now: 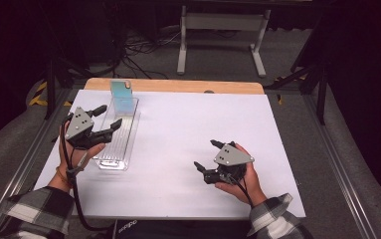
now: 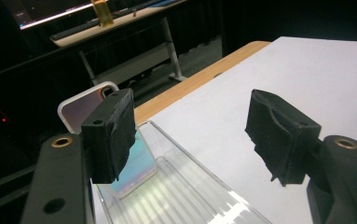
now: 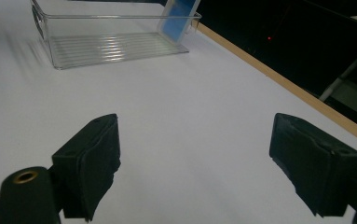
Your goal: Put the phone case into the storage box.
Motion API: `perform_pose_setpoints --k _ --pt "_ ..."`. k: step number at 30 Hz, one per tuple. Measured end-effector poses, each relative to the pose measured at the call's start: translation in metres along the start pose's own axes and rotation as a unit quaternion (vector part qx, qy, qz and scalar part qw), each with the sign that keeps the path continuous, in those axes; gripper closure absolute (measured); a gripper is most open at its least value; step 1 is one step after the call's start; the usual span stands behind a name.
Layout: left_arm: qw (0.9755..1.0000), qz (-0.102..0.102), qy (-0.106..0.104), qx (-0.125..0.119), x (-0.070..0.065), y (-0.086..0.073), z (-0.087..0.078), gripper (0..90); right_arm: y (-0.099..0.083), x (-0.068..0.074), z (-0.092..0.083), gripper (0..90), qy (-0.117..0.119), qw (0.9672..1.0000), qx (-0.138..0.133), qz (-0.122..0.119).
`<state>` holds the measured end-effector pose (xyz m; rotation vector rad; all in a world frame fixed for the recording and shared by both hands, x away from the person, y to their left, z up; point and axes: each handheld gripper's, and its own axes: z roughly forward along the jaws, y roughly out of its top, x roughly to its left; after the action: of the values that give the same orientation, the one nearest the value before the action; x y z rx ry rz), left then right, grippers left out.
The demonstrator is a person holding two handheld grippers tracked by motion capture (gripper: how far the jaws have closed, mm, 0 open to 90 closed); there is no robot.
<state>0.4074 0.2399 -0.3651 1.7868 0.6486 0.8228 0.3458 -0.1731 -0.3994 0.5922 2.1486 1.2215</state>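
The phone (image 1: 121,90) stands on end in the far end of the clear tray (image 1: 109,160), leaning against the tray's far wall, on the white-covered bench (image 1: 188,124). The left gripper (image 1: 105,119) hovers over the tray just short of the phone, its fingers (image 2: 111,135) spread apart with nothing between them, so this looks like either the release after setting the phone down or the approach for a grasp; the pictures do not settle which. The right gripper (image 1: 207,155) rests low over bare bench, well apart from the tray, fingers (image 3: 90,163) also apart and empty. A pick-up would need the left fingers to straddle the phone's thin edges squarely before closing.
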Motion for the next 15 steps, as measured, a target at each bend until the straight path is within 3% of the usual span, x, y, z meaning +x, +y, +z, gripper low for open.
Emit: perform_pose_setpoints --k 15 --pt "0.9997 0.001 -0.022 -0.012 -0.016 0.000 -0.007 23.6 0.002 0.000 -0.005 10.5 -0.012 0.9998 -0.013 -0.002"
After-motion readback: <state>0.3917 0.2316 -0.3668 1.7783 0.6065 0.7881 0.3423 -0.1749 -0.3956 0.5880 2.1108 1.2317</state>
